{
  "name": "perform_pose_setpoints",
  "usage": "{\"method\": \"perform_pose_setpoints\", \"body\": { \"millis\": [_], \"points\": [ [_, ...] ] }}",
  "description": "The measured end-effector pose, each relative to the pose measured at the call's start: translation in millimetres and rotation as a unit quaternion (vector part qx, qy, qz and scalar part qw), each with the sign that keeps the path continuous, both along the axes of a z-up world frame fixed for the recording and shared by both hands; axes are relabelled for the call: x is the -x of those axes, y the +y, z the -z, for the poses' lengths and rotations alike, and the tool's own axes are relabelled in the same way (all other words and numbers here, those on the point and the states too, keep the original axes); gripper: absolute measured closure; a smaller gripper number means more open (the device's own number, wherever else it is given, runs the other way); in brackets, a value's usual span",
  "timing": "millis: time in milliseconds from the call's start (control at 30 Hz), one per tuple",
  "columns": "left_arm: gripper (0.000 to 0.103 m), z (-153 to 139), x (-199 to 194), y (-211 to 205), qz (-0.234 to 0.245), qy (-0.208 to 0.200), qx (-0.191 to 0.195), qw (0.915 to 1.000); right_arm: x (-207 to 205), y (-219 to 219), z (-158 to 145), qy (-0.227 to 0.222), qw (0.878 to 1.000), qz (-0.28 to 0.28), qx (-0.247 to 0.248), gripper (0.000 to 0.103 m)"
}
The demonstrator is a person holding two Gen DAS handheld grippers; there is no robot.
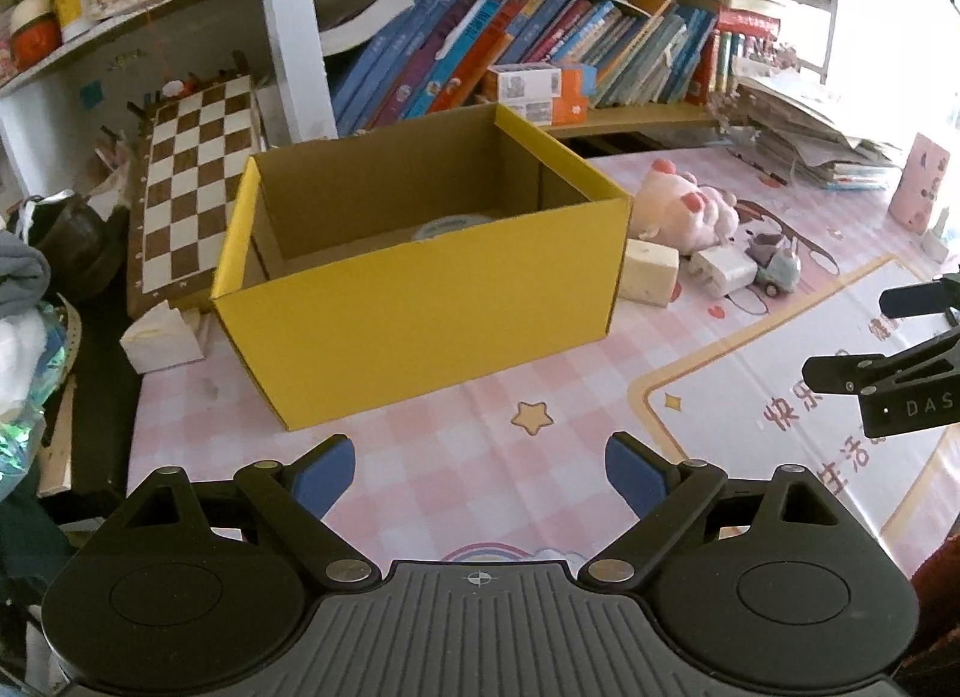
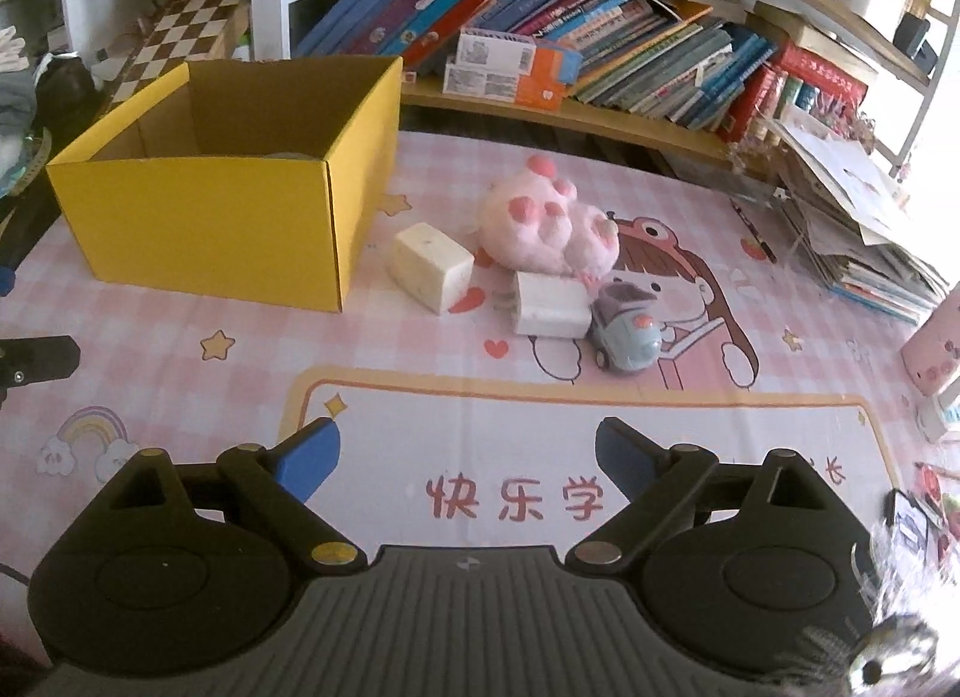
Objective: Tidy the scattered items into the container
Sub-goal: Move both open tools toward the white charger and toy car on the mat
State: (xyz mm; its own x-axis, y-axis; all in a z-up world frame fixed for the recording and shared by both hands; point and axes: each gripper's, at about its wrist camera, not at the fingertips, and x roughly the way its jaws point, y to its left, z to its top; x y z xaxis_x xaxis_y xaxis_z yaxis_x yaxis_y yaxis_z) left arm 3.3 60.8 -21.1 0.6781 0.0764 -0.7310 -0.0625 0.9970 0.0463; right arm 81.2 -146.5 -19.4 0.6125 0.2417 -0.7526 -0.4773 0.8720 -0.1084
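Observation:
A yellow cardboard box point(image 1: 420, 301) point(image 2: 198, 217) stands open on the pink mat, with a roll of tape point(image 1: 453, 226) lying inside. To its right lie a cream cheese-shaped block point(image 2: 429, 265) point(image 1: 651, 271), a pink plush toy point(image 2: 549, 223) point(image 1: 684, 208), a white charger block point(image 2: 549, 304) point(image 1: 723, 271) and a small grey-blue toy car point(image 2: 627, 331) point(image 1: 777, 268). My left gripper point(image 1: 480, 472) is open above the mat, just in front of the box. My right gripper point(image 2: 468, 457) is open with nothing between its fingers, short of the toys. Its black fingers point(image 1: 840, 373) show at the right edge of the left wrist view.
A bookshelf point(image 2: 600, 25) full of books runs along the back. A chessboard point(image 1: 192, 181) leans behind the box, and a tissue pack point(image 1: 159, 337) lies at its left. A paper pile point(image 2: 858, 217) and a pink box point(image 2: 936, 349) crowd the right side.

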Motion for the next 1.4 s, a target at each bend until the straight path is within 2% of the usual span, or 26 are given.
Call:
{"method": "perform_pose_setpoints", "body": {
  "millis": [467,1400],
  "points": [
    [0.01,1.9,-5.9,-21.6,0.024,0.007,-0.003,0.9997,0.3,-12.9,3.1,0.006,1.0,0.006,0.007,0.008],
    [0.01,3.2,-30.9,-61.4,-0.006,0.02,-0.004,0.9998,-36.6,-44.8,6.5,0.016,0.999,-0.031,0.008,0.007]
  ]
}}
